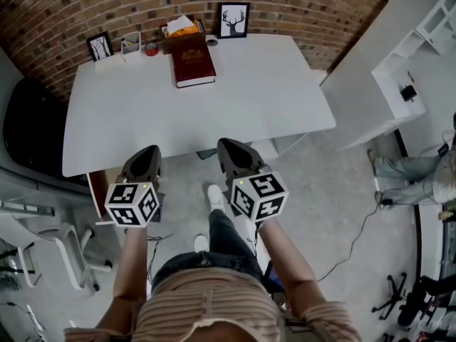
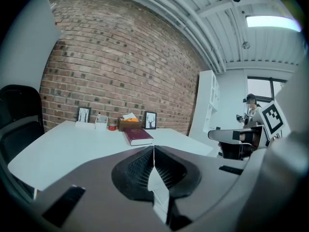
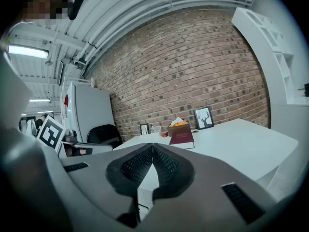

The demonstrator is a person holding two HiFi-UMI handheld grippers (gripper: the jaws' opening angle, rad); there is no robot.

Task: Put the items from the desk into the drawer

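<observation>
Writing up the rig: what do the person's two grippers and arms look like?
Left gripper and right gripper match: dark grey moulded shells tapering to jaws lined with black ribbed pads. Each carries a white cube with black square markers and a small green light. No sleeves reach the forearms; the top is beige-striped.

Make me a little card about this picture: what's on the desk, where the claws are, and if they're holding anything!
Desk: white, against the brick wall
Middle back of desk: dark red book, lying flat
Behind the book: brown box with something orange inside
Pictures: deer picture right of the box, tree picture at the far left
Left claw: shut, empty, near the desk's front edge
Right claw: shut, empty, beside the left one
Progress: nothing picked up yet
</observation>
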